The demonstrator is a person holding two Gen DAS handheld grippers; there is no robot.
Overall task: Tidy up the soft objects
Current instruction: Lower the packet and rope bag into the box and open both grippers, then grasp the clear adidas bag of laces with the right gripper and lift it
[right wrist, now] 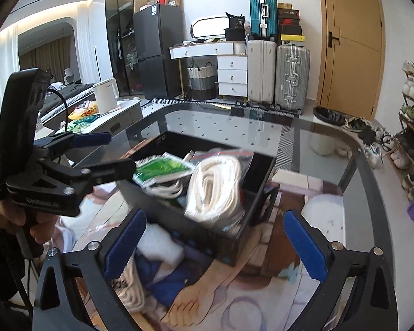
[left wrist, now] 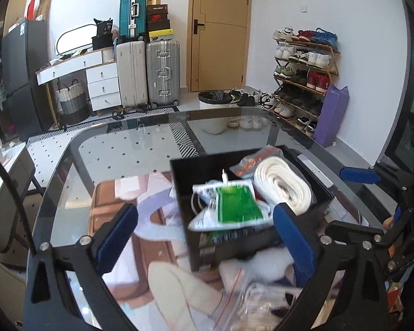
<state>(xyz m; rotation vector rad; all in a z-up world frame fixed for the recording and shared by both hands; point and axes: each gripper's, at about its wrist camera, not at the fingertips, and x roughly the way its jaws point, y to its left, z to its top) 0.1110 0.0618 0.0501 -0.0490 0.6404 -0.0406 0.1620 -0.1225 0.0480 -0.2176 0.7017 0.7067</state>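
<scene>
A black box (left wrist: 220, 248) (right wrist: 168, 218) stands on a printed mat (right wrist: 234, 298) on the glass table. In it lie a bagged coil of white rope (left wrist: 283, 187) (right wrist: 215, 190), a green-and-white packet (left wrist: 231, 207) (right wrist: 162, 168) and white cable. My left gripper (left wrist: 204, 226) is open, its jaws wide at the box's near wall; in the right wrist view (right wrist: 107, 149) it reaches the box from the left. My right gripper (right wrist: 214, 245) is open and empty in front of the box. A white soft item (right wrist: 160, 245), a blue cloth and a rope bundle (right wrist: 132, 289) lie on the mat near my right gripper.
A clear zip bag (left wrist: 256, 298) with white items lies on the mat before the box. The glass table's rim (left wrist: 124, 127) curves round the far side. A side table with a white kettle (right wrist: 105, 96) stands to the left. Suitcases, a bin and a shoe rack stand beyond.
</scene>
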